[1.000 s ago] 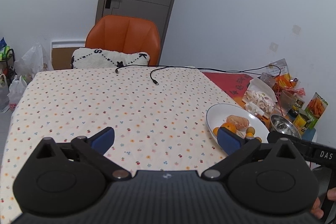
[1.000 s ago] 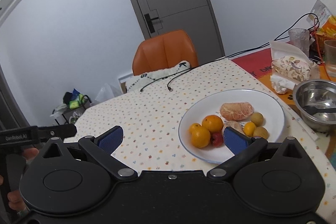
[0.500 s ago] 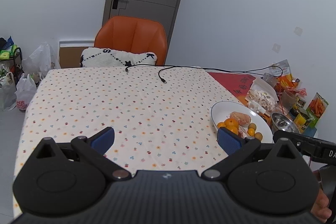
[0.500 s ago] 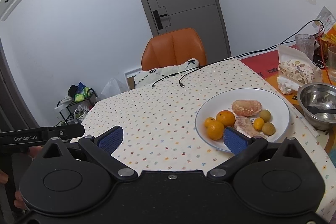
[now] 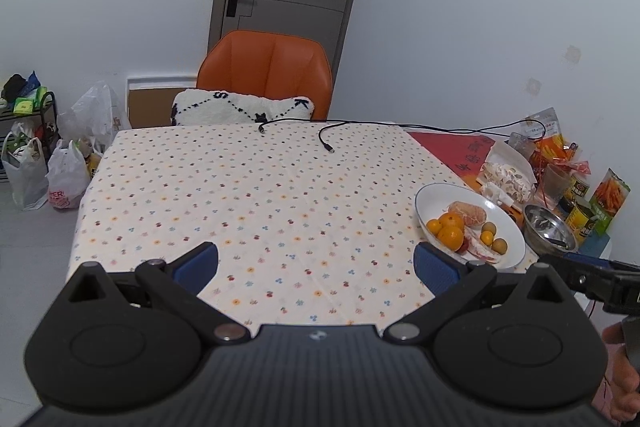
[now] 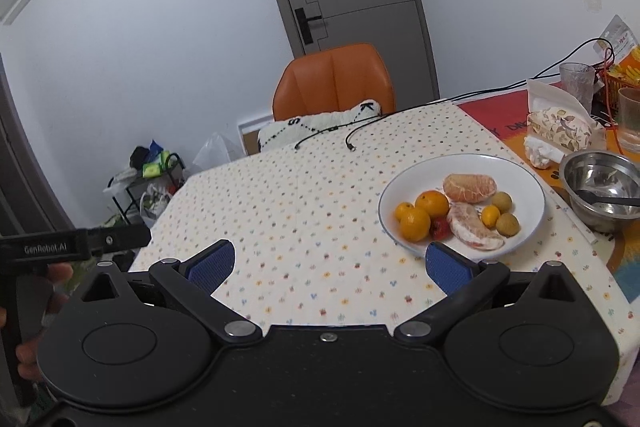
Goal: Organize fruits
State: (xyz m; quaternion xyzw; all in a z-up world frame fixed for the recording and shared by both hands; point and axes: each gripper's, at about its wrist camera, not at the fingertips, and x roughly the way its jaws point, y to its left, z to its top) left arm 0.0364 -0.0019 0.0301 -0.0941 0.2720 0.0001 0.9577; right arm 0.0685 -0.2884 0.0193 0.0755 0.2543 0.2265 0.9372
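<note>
Left tool [image 5: 316,263]: wide, empty. Right tool [image 6: 327,265]: wide, empty. White plate [image 6: 532,183] on tabletop [image 6: 304,211]: oranges [image 6: 432,203], peeled citrus segments [image 6: 470,188].

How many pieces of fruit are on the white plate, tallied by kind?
Round orange citrus: 3
Peeled citrus pieces: 2
Small yellow fruit: 1
Small green-brown fruits: 2
Small red fruit: 1
Total on the white plate: 9
</note>
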